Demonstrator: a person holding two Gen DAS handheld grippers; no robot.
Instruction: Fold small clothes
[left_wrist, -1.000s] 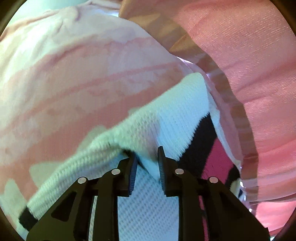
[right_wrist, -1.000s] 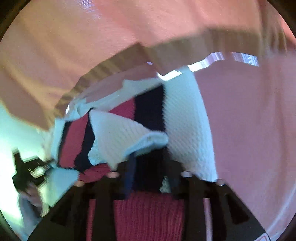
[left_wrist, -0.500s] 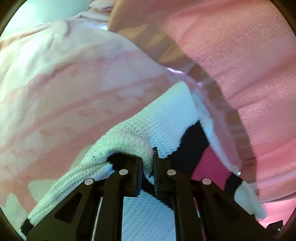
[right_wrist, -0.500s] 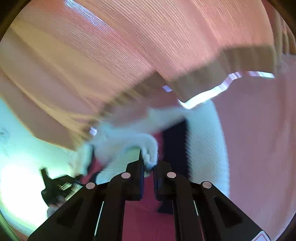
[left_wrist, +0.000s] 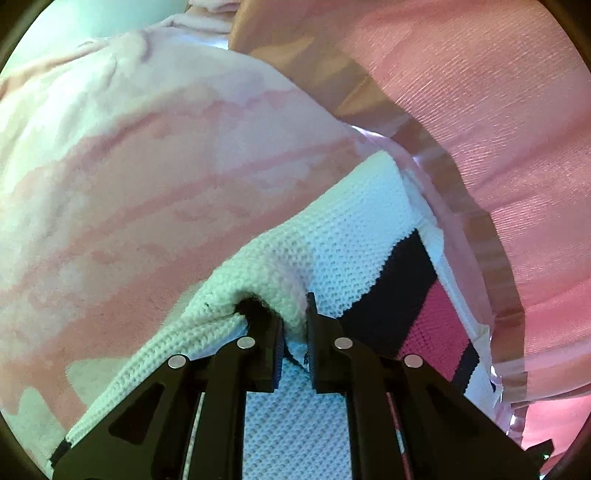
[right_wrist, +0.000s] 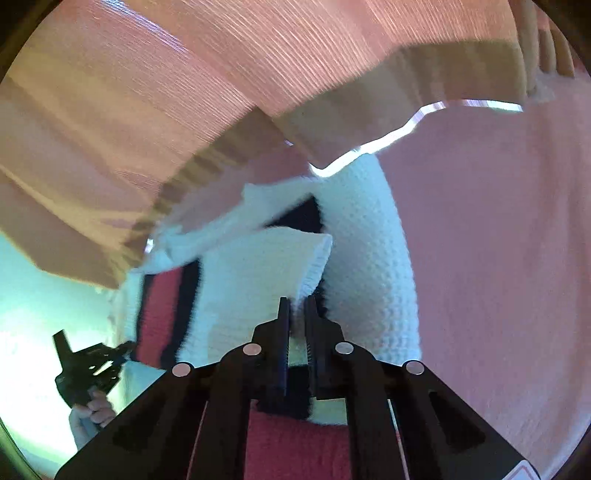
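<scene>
A small knit garment (left_wrist: 343, 236), white with black and pink stripes, lies on pink cloth. My left gripper (left_wrist: 294, 317) is shut on a bunched white edge of it. The garment also shows in the right wrist view (right_wrist: 258, 280), where my right gripper (right_wrist: 296, 306) is shut on a white corner and holds it lifted. The left gripper also shows in the right wrist view (right_wrist: 92, 369) at the lower left, held by a hand.
A pale pink blotched fabric (left_wrist: 147, 166) covers the surface to the left. A pink ribbed fabric with a brownish frilled border (left_wrist: 498, 147) hangs over the right side and shows in the right wrist view (right_wrist: 221, 74) above the garment.
My left gripper closed fully on the white edge. My right gripper closed on the white corner and lifted it, and the garment now folds over itself.
</scene>
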